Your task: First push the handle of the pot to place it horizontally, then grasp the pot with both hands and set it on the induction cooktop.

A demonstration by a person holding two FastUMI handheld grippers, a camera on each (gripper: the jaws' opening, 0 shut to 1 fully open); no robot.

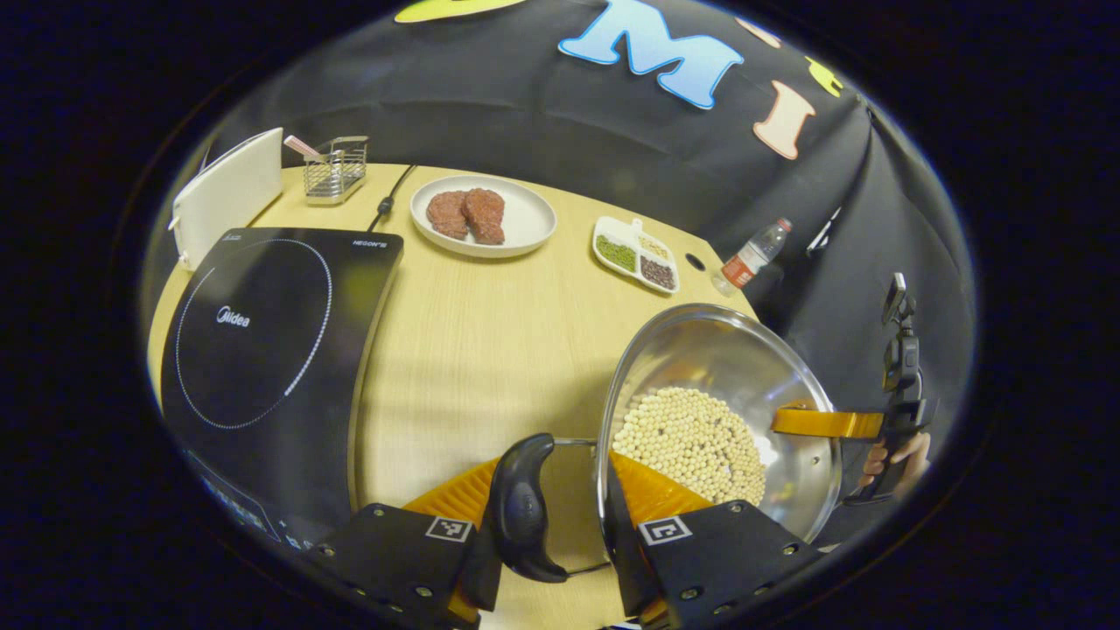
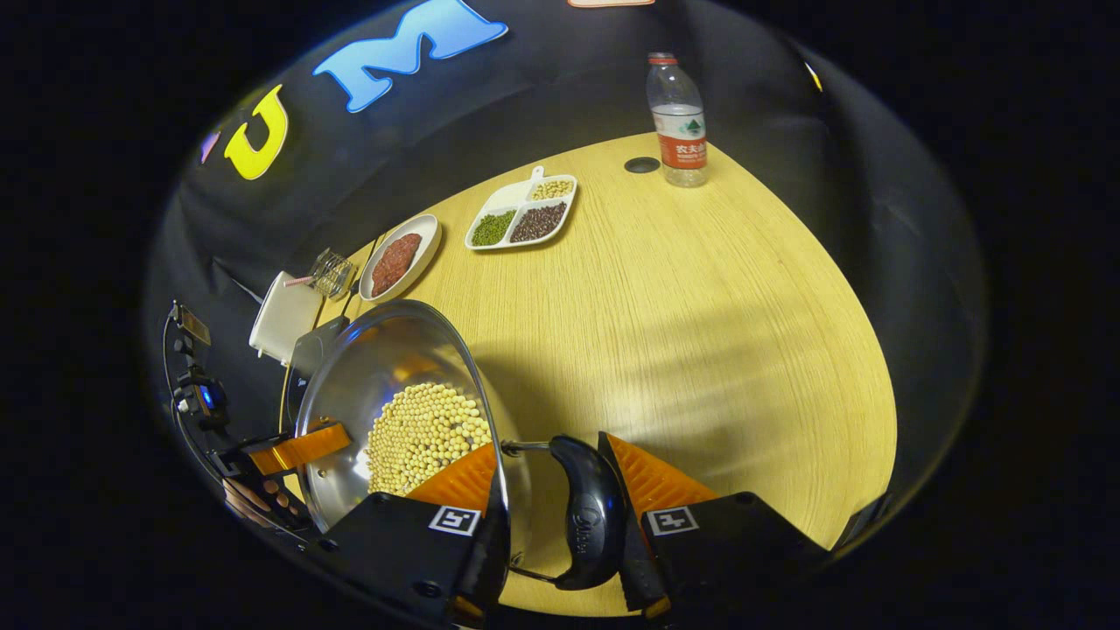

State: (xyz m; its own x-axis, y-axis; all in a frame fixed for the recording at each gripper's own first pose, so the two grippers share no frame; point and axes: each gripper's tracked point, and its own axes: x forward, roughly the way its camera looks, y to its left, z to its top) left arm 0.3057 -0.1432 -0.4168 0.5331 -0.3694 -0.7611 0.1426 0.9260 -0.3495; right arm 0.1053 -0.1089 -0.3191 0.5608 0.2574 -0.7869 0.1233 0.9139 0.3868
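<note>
A steel pot (image 1: 726, 350) (image 2: 385, 350) holding pale beans (image 1: 691, 437) (image 2: 424, 433) is at the table's near right, away from the black induction cooktop (image 1: 262, 332) (image 2: 311, 350) on the left. My left gripper (image 1: 553, 464) straddles one black side handle (image 1: 523, 512), with one finger against the handle and the other inside the pot wall. My right gripper (image 2: 549, 442) clamps the opposite handle (image 2: 593, 516) the same way. Each view also catches the other gripper at the far rim: the right gripper (image 1: 827, 423) with a hand (image 1: 892, 459) behind it, and the left gripper (image 2: 302, 446).
At the back of the wooden table (image 2: 700, 332) stand a white plate of meat (image 1: 483, 214), a divided dish of beans (image 1: 636, 254) and a water bottle (image 2: 678, 122). A wire rack (image 1: 335, 169) and a white board (image 1: 227, 197) are behind the cooktop.
</note>
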